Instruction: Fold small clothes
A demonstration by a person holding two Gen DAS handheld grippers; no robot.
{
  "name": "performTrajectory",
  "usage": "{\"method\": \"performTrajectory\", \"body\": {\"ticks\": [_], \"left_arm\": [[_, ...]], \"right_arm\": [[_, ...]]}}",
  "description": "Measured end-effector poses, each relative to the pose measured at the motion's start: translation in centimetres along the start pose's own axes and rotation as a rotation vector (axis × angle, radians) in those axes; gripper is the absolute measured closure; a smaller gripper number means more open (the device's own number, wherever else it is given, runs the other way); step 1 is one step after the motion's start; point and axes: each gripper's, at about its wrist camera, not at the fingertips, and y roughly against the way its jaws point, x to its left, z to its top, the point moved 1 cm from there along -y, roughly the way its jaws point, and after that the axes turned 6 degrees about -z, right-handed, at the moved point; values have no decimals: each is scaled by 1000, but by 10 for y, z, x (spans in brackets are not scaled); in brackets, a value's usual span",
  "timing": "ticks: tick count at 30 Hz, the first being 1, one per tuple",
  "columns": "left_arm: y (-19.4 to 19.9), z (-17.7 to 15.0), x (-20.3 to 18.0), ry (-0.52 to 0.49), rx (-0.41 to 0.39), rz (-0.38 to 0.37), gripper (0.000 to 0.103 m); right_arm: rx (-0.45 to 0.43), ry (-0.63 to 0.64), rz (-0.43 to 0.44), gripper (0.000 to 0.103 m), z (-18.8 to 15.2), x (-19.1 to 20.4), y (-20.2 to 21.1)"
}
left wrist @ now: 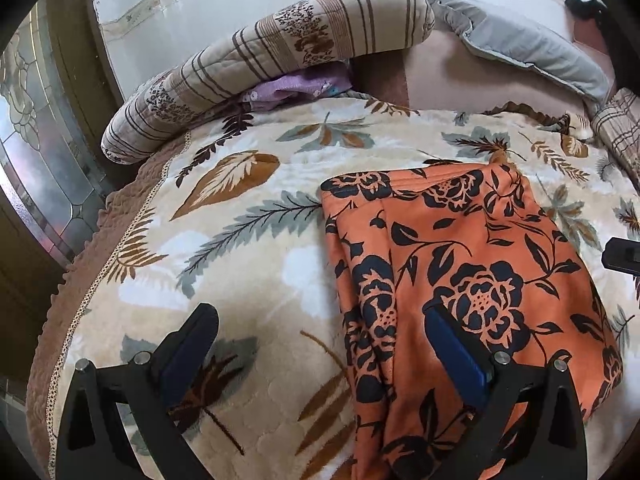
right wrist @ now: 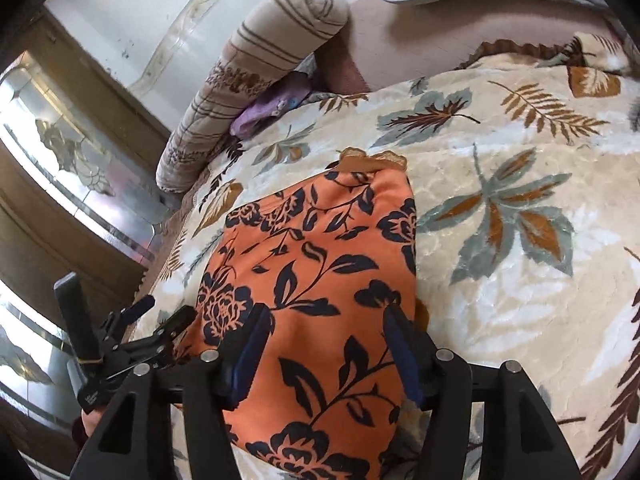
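An orange garment with a dark flower print (left wrist: 472, 264) lies folded in a flat oblong on the leaf-patterned blanket (left wrist: 240, 240). My left gripper (left wrist: 320, 322) is open wide at the garment's near left edge. One of its fingers hangs over the orange cloth and the other over the bare blanket, and nothing is pinched. In the right wrist view the same garment (right wrist: 320, 248) stretches away from my right gripper (right wrist: 328, 318). Its blue pads stand apart above the near part of the cloth and do not press on it. The left gripper (right wrist: 166, 312) shows at that garment's left side.
A rolled striped quilt (left wrist: 260, 64) lies along the far left of the bed, with a purple cloth (left wrist: 296, 86) tucked under it. A grey pillow (left wrist: 532, 44) sits at the far right. The bed's edge (left wrist: 80, 280) drops off on the left beside a patterned glass door (left wrist: 36, 132).
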Motion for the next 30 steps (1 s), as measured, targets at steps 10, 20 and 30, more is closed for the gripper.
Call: {"method": "performTrajectory", "body": {"ticks": [10, 20, 30], "left_arm": [[-3, 0, 0, 4, 12, 4, 0], [-11, -3, -3, -18, 30, 21, 0], [-14, 1, 28, 91, 79, -90, 0]], "right_arm": [[-12, 19, -11, 40, 1, 3, 2], [16, 59, 34, 41, -10, 13, -8], [74, 77, 5, 41, -9, 12, -18]]}}
